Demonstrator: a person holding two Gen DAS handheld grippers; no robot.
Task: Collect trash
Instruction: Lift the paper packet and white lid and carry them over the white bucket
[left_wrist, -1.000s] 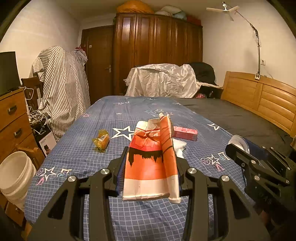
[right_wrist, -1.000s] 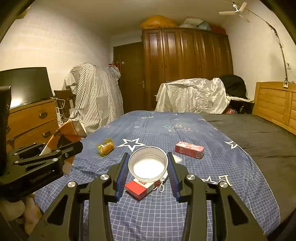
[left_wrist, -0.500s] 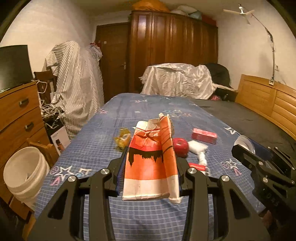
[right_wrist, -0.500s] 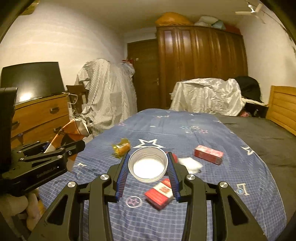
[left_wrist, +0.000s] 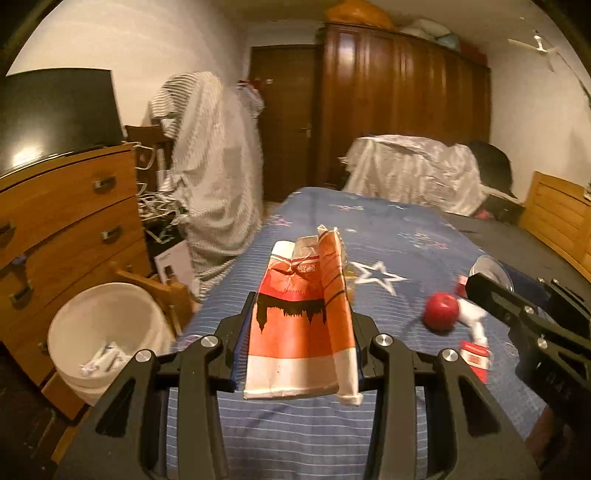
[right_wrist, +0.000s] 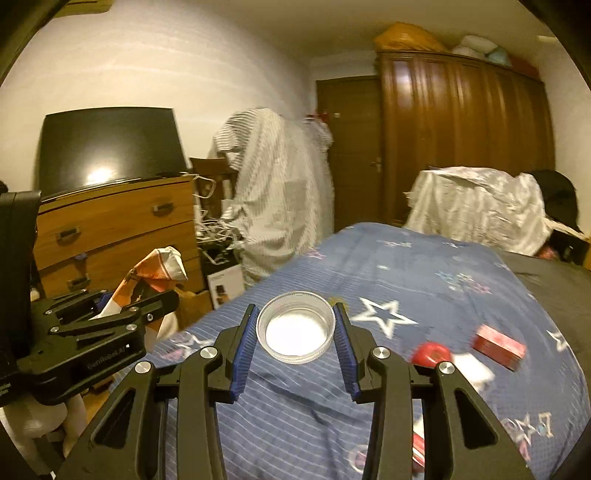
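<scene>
My left gripper (left_wrist: 299, 325) is shut on a flattened orange and white paper bag (left_wrist: 301, 325), held above the left edge of the bed. Seen from the right wrist, the same bag (right_wrist: 155, 273) sticks up out of the left gripper (right_wrist: 122, 310). My right gripper (right_wrist: 295, 332) is shut on a clear round plastic lid (right_wrist: 296, 331) with a white middle. A white bucket (left_wrist: 105, 332) with some paper in it stands on the floor left of the bed. On the blue star bedspread (left_wrist: 369, 236) lie a red ball (left_wrist: 441, 309), a red box (right_wrist: 499, 345) and a red and white packet (left_wrist: 475, 360).
A wooden chest of drawers (left_wrist: 70, 225) with a dark screen (left_wrist: 59, 110) stands at the left. Striped cloth (left_wrist: 218, 177) hangs over a chair beside it. A small wooden stool (left_wrist: 162, 291) is next to the bucket. A wardrobe (left_wrist: 399, 110) and door stand at the back.
Both grippers have swung to the left with their loads. The bucket and drawers have come further into view, and the trash on the bed has slid to the right.
</scene>
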